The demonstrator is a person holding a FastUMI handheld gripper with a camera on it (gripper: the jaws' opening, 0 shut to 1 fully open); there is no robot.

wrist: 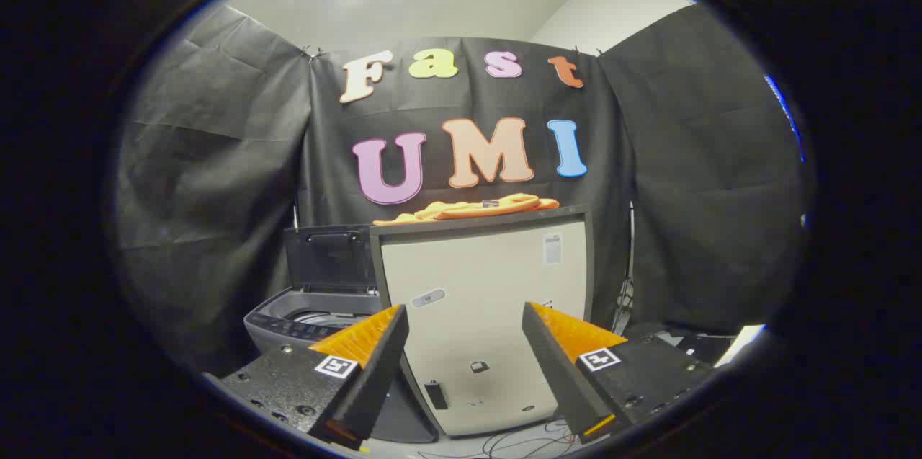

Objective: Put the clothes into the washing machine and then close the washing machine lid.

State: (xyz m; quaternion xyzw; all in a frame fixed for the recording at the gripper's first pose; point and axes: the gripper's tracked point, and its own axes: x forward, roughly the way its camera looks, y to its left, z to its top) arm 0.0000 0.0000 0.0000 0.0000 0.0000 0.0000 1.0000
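Observation:
An orange garment (472, 208) lies in a flat heap on top of a tall cream cabinet (490, 315), well beyond my fingers and higher than them. To the left of the cabinet stands a small grey top-loading washing machine (302, 318) with its dark lid (330, 257) raised upright at the back, the drum opening showing beneath it. My gripper (464, 340) is open, its two fingers spread wide with nothing between them, pointing at the cabinet's front face. The left fingertip (382, 333) overlaps the washer's right edge.
Black cloth walls close the booth behind and on both sides. Loose cables (518, 441) trail on the floor at the cabinet's foot. Dark clutter and a thin stand (627, 293) sit to the right of the cabinet.

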